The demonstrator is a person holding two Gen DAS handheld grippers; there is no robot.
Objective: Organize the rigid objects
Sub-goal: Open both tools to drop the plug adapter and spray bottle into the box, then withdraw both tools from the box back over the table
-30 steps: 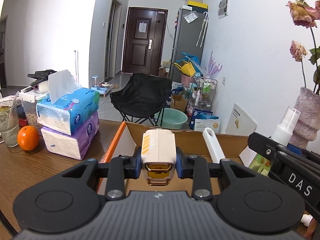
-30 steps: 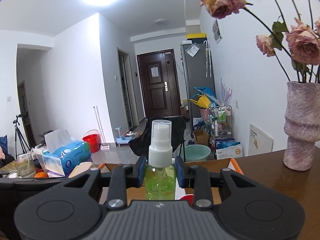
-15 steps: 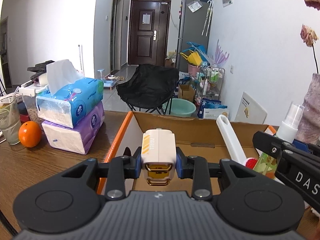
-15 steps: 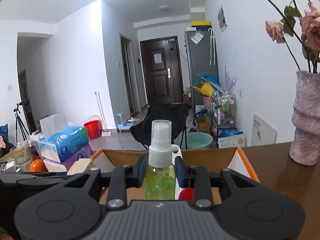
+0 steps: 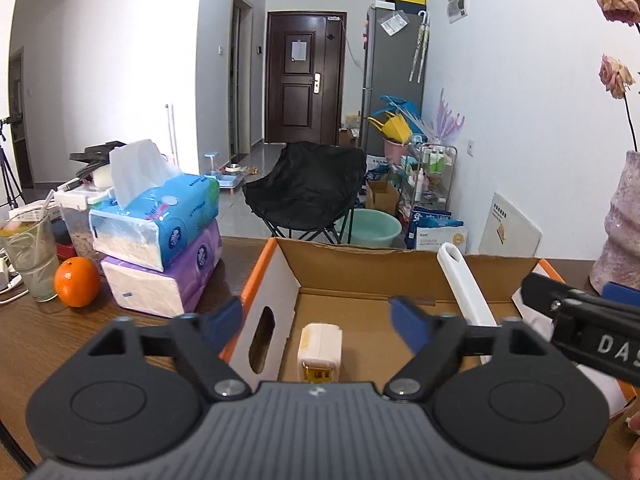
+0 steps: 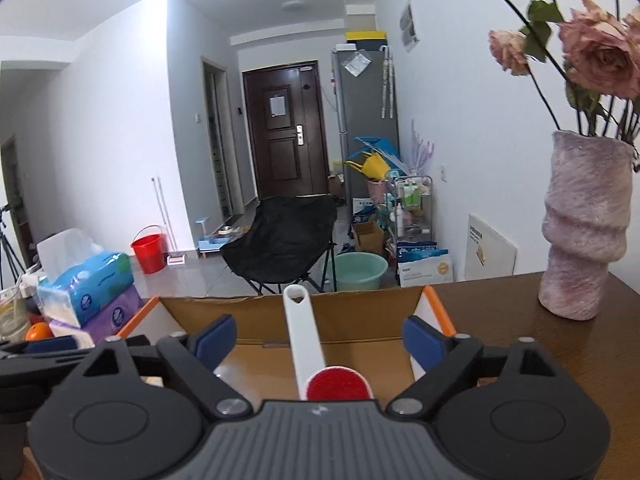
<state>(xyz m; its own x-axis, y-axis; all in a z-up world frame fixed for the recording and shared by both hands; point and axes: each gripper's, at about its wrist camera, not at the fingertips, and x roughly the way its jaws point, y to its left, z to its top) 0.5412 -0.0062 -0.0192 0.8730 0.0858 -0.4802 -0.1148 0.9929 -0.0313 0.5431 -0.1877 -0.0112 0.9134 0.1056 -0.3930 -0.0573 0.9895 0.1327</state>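
Your left gripper and right gripper have just opened wide and hold nothing. The cream gadget now lies in the cardboard box; the spray bottle is out of sight. The box sits on a brown table in a cluttered room.

The table is dark wood with a slight sheen. The box is plain matt cardboard, its side flaps white-faced. The brush has a smooth white plastic handle and a red fuzzy pad. The tissue packs are glossy plastic wrap. The vase looks rough and matt.
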